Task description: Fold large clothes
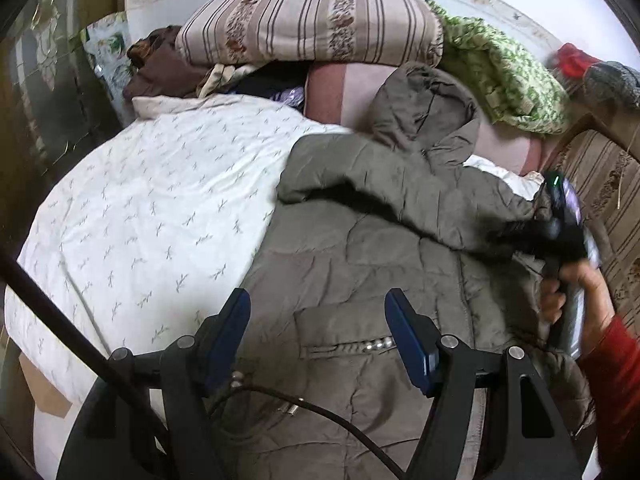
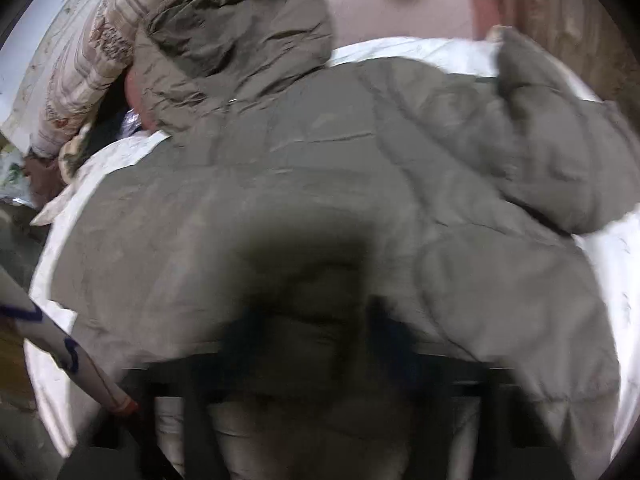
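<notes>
Folding the olive coat point(image 1: 400, 248) spread on the bed point(image 1: 140, 208) ahead, I hover my left claw point(image 1: 318, 312), spread and empty, over its pocket. My right claw point(image 2: 320, 328) is too blurred to read, possibly gripping fabric; I'd draw that side across low and level.

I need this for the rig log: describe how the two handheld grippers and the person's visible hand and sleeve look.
The left gripper has a black frame with silver bolts, dark blue flat fingers and a black cable looping below. The right gripper is black with a green light; the hand on it is bare, with a red sleeve. Its own view is too blurred for detail.
</notes>
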A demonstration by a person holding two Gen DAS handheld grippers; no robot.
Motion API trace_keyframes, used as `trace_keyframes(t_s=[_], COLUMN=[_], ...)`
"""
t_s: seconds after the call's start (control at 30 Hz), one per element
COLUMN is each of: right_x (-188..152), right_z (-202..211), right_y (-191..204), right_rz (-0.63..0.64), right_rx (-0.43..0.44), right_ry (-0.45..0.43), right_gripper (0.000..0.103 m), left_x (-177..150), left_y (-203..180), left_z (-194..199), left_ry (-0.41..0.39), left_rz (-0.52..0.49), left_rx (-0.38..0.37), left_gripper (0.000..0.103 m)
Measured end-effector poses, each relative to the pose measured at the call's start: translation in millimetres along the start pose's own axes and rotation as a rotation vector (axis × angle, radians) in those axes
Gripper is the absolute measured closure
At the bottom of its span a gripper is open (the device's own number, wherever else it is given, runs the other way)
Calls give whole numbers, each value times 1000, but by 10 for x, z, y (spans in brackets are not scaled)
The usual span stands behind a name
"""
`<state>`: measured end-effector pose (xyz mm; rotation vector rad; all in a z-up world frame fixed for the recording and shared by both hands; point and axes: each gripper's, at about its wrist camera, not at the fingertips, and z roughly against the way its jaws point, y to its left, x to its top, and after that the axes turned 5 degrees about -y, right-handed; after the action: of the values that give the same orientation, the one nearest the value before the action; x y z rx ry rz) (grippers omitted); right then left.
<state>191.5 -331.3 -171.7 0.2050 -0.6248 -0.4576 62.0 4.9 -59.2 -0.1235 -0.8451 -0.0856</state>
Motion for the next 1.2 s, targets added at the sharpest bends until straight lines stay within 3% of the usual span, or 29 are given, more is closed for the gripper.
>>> trace_keyframes(t_s=[0.03,0.07,0.23,0.33,0.47,0.6,0.67,0.73,0.8,0.87,0.97,1.2], right_x=[73,150,565,698,703,656,671,649,575,468,356,213], right_z=[30,82,274,123,-293,-418,-346,-39,345,728,1107,1437], right_y=[20,33,-26,-147,-290,-399,-435,-494,-601,-797,-1162,-2890], right_rz=[14,25,102,97,71,46,29,6,-27,-50,-79,-323], right_rx=[5,12,-143,-197,-240,-242,-252,-184,-107,-64,-87,-382], right_ry=[1,-8,-114,-111,-42,-42,-52,-96,-166,-223,-271,-303], right_gripper=[79,84,87,88,87,71,56,54,44,35,34,34], left_x=[-10,-12,-35,-70,-89,-48,-29,-11,1,8,16,-32], left_y=[6,5,-93,-158,-250,-353,-397,-440,-484,-521,-582,-773], left_z=[-16,-38,-132,-208,-251,-109,4,127,263,379,543,687], left_ry=[5,9,15,43,75,50,32,12,-7,-21,-42,-55], left_rz=[3,7,-2,-9,-24,-44,-55,-69,-79,-83,-100,-170], left_rx=[-4,-14,-38,-42,-47,-44,-48,-48,-52,-63,-78,-81], left_gripper=[34,34,34,34,34,34,34,34,34,34,34,34])
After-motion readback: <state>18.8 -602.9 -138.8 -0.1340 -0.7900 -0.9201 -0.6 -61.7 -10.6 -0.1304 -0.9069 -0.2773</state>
